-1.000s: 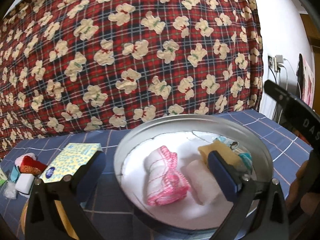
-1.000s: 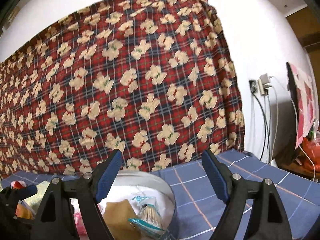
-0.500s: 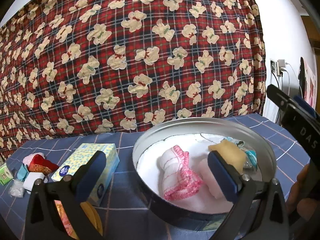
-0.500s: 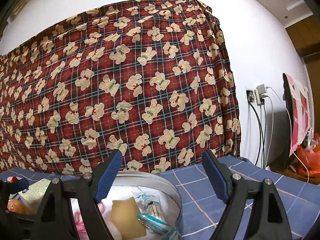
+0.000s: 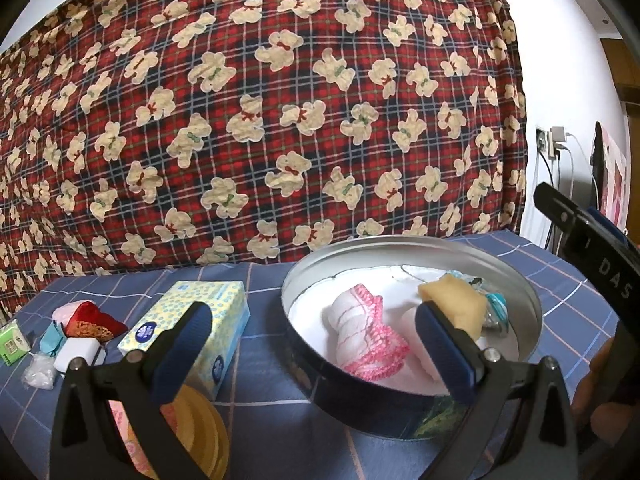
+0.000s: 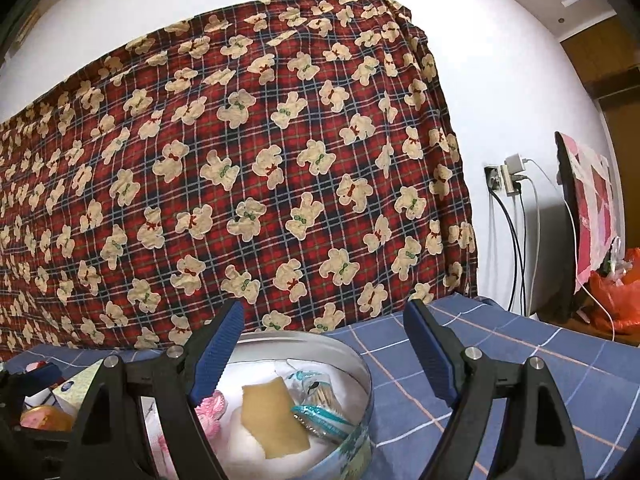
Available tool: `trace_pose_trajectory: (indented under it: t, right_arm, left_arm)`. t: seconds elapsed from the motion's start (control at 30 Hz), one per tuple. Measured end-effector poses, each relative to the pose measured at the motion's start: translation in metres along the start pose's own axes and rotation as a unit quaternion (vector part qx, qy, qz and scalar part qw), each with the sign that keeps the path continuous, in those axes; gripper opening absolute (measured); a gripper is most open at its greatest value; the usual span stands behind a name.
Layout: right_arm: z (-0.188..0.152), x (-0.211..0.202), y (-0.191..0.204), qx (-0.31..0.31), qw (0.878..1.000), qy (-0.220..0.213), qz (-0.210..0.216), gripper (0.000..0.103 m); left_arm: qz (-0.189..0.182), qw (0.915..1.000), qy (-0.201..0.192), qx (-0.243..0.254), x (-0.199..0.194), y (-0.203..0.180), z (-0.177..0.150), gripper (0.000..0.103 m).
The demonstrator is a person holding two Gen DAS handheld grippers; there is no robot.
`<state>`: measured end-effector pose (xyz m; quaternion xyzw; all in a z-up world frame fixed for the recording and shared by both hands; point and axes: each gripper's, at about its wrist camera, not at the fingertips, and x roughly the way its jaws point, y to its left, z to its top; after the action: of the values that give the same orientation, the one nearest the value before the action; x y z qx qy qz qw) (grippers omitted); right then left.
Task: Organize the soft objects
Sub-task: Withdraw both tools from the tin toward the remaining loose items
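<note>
A round metal tin [image 5: 516, 292] stands on the blue checked tablecloth. It holds a rolled white-and-pink cloth [image 5: 360, 336], a white soft pad [image 5: 412, 324], a tan sponge [image 5: 452, 300] and a plastic packet [image 5: 492, 312]. The tin also shows in the right wrist view [image 6: 360, 364], with the sponge [image 6: 272, 416] and packet [image 6: 316, 404]. My left gripper [image 5: 316, 352] is open and empty, above the tin's near left rim. My right gripper [image 6: 324, 352] is open and empty, above the tin's right side.
A yellow tissue box [image 5: 192, 328] lies left of the tin. Further left lie a red pouch [image 5: 90, 322], a white block [image 5: 76, 356], a green packet [image 5: 12, 340] and a plastic bag [image 5: 38, 372]. A yellow lid [image 5: 200, 436] lies near. A teddy-print blanket [image 5: 280, 120] hangs behind.
Both grippers have pulled back and tilted up from the tin. The tin now sits lower and further right in the left view. Both stay open.
</note>
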<state>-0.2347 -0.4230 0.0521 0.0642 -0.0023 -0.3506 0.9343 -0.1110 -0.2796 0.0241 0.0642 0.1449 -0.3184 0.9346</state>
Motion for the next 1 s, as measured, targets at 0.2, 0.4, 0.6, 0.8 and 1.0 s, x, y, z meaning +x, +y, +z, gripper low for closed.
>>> trace_pose_trajectory:
  t: [0.2,0.4,0.6,0.8,1.0]
  right_arm:
    - [-0.001,-0.011,0.013,-0.015,1.0,-0.002,-0.003,0.084]
    - [-0.004,-0.024,0.033,-0.02,1.0,0.002,0.017,0.084]
    - [-0.009,-0.029,0.053,-0.017,0.999,0.019,0.039,0.084]
    - [-0.015,-0.034,0.08,-0.021,0.997,0.031,0.061,0.084]
    - [-0.02,-0.04,0.113,-0.034,0.994,0.038,0.095,0.084]
  left_arm:
    - [-0.005,1.0,0.002,-0.002,-0.007,0.006,-0.003,0.103]
    - [-0.003,0.9999,0.008,-0.008,-0.015,0.019,-0.007,0.103]
    - [0.002,0.9999,0.009,-0.005,-0.023,0.034,-0.01,0.103]
    - [0.013,0.9999,0.004,-0.006,-0.03,0.056,-0.013,0.103]
    - [0.034,0.9994,0.002,-0.011,-0.035,0.089,-0.016,0.103]
